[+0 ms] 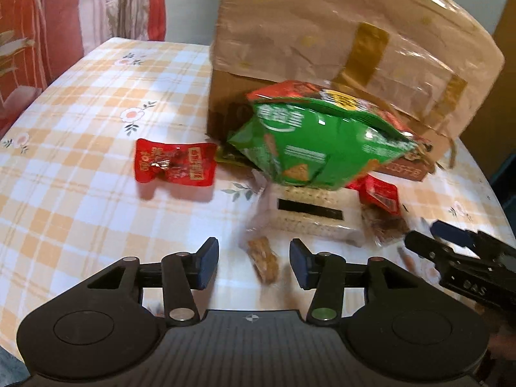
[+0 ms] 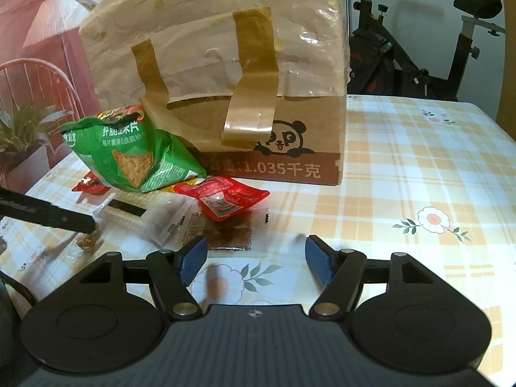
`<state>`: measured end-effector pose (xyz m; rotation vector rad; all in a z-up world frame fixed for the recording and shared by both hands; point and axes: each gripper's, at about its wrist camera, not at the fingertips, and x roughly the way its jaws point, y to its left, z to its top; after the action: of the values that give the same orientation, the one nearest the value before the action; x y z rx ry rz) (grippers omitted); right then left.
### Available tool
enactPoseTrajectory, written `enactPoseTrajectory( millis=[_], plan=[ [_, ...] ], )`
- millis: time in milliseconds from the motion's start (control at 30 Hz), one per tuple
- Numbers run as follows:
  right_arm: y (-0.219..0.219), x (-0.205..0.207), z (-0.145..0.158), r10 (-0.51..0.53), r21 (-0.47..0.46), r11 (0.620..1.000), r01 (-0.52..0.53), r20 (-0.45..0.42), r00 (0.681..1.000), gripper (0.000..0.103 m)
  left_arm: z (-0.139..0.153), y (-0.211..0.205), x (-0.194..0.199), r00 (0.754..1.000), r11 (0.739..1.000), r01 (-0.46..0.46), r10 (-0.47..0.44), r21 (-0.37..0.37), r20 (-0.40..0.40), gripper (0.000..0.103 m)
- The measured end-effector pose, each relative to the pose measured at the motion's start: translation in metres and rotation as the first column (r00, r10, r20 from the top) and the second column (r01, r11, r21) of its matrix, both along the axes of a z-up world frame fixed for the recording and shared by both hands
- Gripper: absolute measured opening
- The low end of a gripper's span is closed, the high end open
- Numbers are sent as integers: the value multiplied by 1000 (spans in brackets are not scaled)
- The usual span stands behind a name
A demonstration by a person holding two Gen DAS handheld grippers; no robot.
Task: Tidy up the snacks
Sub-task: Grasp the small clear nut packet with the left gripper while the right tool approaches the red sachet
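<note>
My left tongs (image 1: 254,263) stand released over a small brown snack (image 1: 263,259) on the table (image 1: 80,193); my right tongs (image 2: 255,259) are empty too. Next (my judgement): lower, clench, carry it toward the box (image 2: 245,103).

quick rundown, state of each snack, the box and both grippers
cardboard box: tape peeled, flap up
green chip bag: leaning on box
red packet: flat, apart from the pile
clear cracker pack: flat, sealed
brown snack: loose, between left pads
left gripper: open
right gripper: open, empty
</note>
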<state>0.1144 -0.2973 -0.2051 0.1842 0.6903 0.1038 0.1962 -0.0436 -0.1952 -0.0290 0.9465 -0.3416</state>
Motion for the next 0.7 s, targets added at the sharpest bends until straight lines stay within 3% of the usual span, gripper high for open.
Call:
enactPoseTrajectory(
  millis=[333, 367, 400, 700],
  plan=[
    [3, -3, 0, 29, -9, 1000, -29, 21, 999, 70, -13, -12, -6, 999, 999, -7, 6, 47, 40, 40],
    [2, -3, 0, 28, -8, 1000, -28, 20, 999, 70, -13, -13, -6, 999, 998, -6, 3, 57, 44, 35],
    [2, -3, 0, 26, -7, 1000, -26, 20, 999, 70, -13, -12, -6, 999, 999, 2, -4, 49, 43, 18],
    [1, -3, 0, 20, -4, 1000, -20, 12, 1000, 70, -4, 1, -10, 997, 1000, -25, 26, -10, 72, 18]
  ],
)
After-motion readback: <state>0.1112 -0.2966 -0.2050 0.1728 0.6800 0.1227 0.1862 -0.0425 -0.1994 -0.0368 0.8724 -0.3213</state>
